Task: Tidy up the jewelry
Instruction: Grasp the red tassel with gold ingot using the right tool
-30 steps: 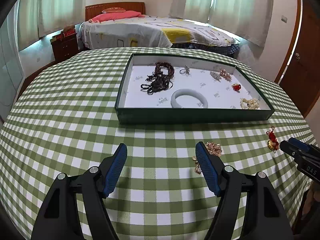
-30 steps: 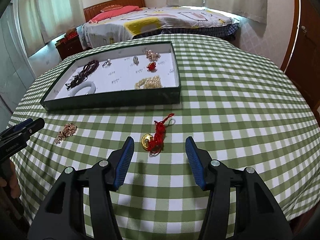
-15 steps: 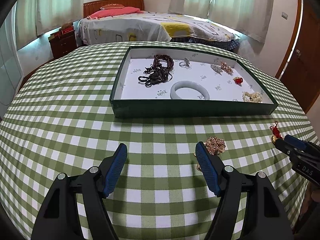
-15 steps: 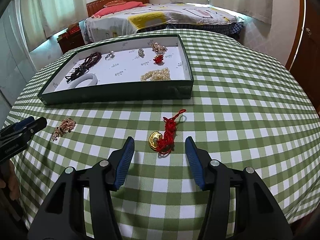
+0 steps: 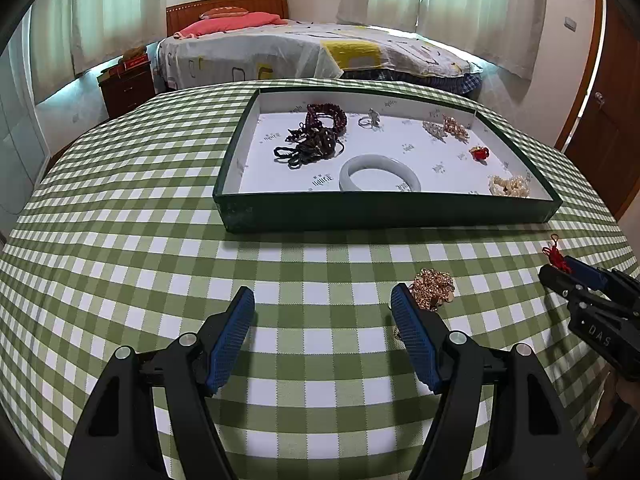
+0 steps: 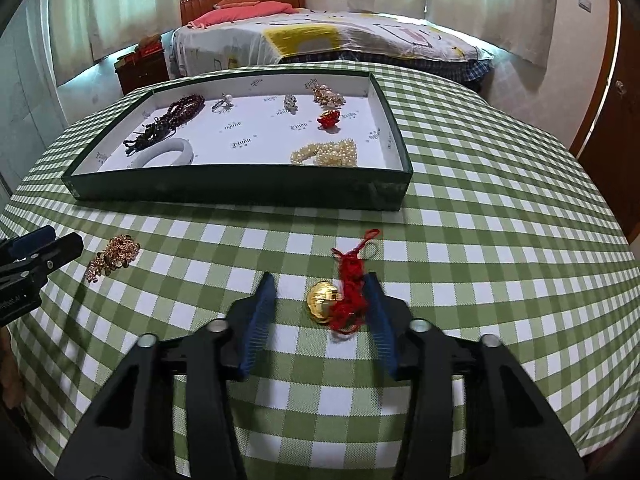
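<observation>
The worktop [image 6: 500,208], draped in green-and-white check cloth, is carrying a dark green tray [image 6: 240,188] with a white lining. Inside it are lying dark beads [image 5: 316,136], a pale bangle [image 5: 380,172] and a pearl strand [image 6: 326,153]. The left tool [image 5: 322,312] is hovering with its jaws wide and nothing between them, a gold chain cluster [image 5: 434,284] sitting just beside its right finger. The right tool [image 6: 320,300] has just been closing its jaws around a red-corded gold charm [image 6: 340,300] on the cloth; the right pad is touching the cord, the left pad standing apart.
</observation>
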A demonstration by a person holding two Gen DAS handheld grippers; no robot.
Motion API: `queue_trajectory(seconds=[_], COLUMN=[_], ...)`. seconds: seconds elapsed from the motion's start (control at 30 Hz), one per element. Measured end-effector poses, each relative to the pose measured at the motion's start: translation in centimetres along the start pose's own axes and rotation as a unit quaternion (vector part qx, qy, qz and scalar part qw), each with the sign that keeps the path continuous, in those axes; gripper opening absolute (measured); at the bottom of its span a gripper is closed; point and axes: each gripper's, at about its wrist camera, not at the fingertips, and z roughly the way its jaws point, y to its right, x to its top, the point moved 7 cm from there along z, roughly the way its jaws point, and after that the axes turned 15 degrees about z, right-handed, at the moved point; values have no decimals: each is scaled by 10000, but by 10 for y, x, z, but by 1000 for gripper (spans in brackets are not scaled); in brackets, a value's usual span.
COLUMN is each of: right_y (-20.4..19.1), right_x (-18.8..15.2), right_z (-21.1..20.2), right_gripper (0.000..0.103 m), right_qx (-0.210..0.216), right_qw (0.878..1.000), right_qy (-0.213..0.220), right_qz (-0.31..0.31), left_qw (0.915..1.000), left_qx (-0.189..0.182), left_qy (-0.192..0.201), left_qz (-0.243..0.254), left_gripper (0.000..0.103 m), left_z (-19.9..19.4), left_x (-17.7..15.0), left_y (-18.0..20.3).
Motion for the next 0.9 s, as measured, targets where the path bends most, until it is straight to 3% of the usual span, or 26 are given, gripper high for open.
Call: queue_trajectory(seconds=[0.1,0.23,0.3,0.9], right_y=[2,3,2,-1], right_x=[1,1,0,1], right_z=[-1,-1,-1,-9], right_gripper=[29,26,18,16], right_qx=[7,22,63,197], right_qw=[10000,10000,9999,9997], right_qy=[8,9,0,44], right_qz=[43,75,78,159], left_qw=[10000,10000,10000,9998], left_qx=[2,-1,-7,-101], left_qy=[-15,-22,-26,-101], left_qz=[32,80,73,151], left_gripper=[69,69,69,69], left_z=[0,-1,-1,4], left_x=[-1,-1,0,1], left_y=[2,3,3,11])
